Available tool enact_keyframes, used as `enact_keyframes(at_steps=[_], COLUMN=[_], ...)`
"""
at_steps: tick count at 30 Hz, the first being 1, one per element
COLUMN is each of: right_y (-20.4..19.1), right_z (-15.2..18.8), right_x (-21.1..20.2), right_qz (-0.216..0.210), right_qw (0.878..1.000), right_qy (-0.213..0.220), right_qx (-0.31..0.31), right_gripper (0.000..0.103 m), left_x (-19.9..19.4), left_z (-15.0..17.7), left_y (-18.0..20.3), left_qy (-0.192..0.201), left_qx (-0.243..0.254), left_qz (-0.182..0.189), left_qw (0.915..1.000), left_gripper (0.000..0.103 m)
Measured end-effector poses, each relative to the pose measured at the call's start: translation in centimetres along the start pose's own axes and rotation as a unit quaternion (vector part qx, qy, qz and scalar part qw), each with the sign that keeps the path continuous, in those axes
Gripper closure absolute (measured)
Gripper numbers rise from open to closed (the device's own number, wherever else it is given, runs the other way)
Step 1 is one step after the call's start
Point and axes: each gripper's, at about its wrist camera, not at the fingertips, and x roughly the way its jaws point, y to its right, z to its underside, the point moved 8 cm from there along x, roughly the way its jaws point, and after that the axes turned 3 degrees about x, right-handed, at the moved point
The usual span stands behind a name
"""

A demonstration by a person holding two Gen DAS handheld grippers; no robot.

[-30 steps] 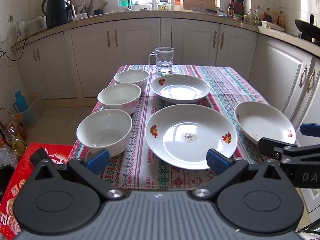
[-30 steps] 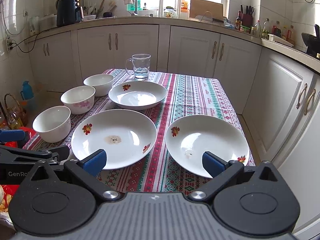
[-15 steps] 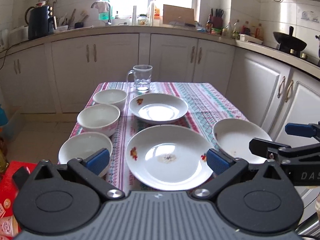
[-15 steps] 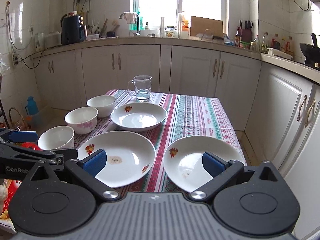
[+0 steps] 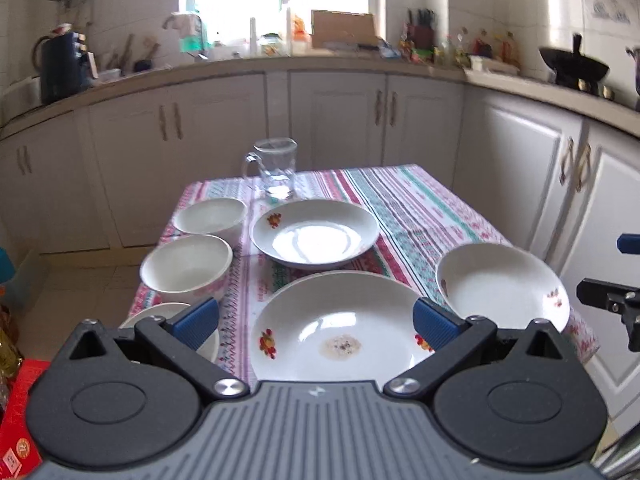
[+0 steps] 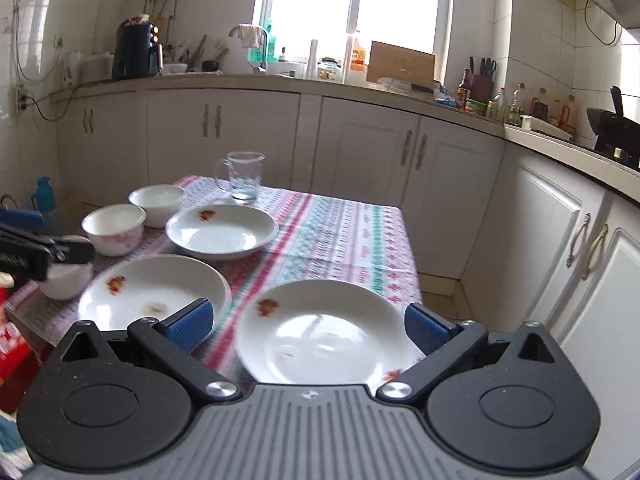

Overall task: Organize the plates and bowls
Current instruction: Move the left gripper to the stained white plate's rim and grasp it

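Three white flowered plates lie on the striped tablecloth: a far plate (image 5: 315, 236), a near plate with a food smear (image 5: 340, 340) and a right plate (image 5: 502, 284). Three white bowls stand in a row along the left edge: far bowl (image 5: 210, 216), middle bowl (image 5: 186, 266), near bowl (image 5: 176, 312) mostly hidden behind my finger. My left gripper (image 5: 316, 320) is open over the near plate's front. My right gripper (image 6: 306, 324) is open above the right plate (image 6: 324, 332). Neither holds anything.
A glass mug (image 5: 276, 168) stands at the table's far end. White cabinets (image 6: 400, 152) and a cluttered counter run behind and to the right. A red box (image 5: 16, 432) sits low on the left. The tablecloth's right half (image 6: 352, 232) is bare.
Both grippers have tilted up and drawn back from the table, so the dishes sit lower and nearer the fingers. Nothing on the table has moved.
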Motion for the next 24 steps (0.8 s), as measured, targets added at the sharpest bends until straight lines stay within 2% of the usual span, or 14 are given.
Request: enact_keyframes(at_steps=[2,7,15,21,24], right_y=[0.9,2.2,2.4,2.6,2.8], right_z=[0.9,3.9,8.2,9.4,9.4], right_x=[0.6,2.6,6.2,8.0,8.3], right_qz=[-0.002,-0.010,-0.031,-0.039,-0.051], right_qw=[1.000,0.999,0.994,0.991,0.991], right_qy=[-0.011,-0.047,-0.105,-0.124,-0.119], right_qx=[0.001,0.013,0.025,0.014,0.014], right_gripper=[0.000,0.000,0.000,0.000,0.000], left_x=[1.0,2.6,4.9,6.7,7.8], left_z=[0.2,0.3,0.0,-0.4,-0.6], left_y=[0.6,1.8,3.3,4.3,5.2], left_qy=[-0.021,-0.033,-0.036,-0.062,-0.075], left_qx=[0.003,0.001,0.031,0.035,0.060], left_qz=[0.021,0.046,0.060,0.092,0.085], left_qw=[0.9996,0.9984,0.9971,0.9932,0.9917], left_gripper=[0.001,0.001,0.001,0.001,0.001])
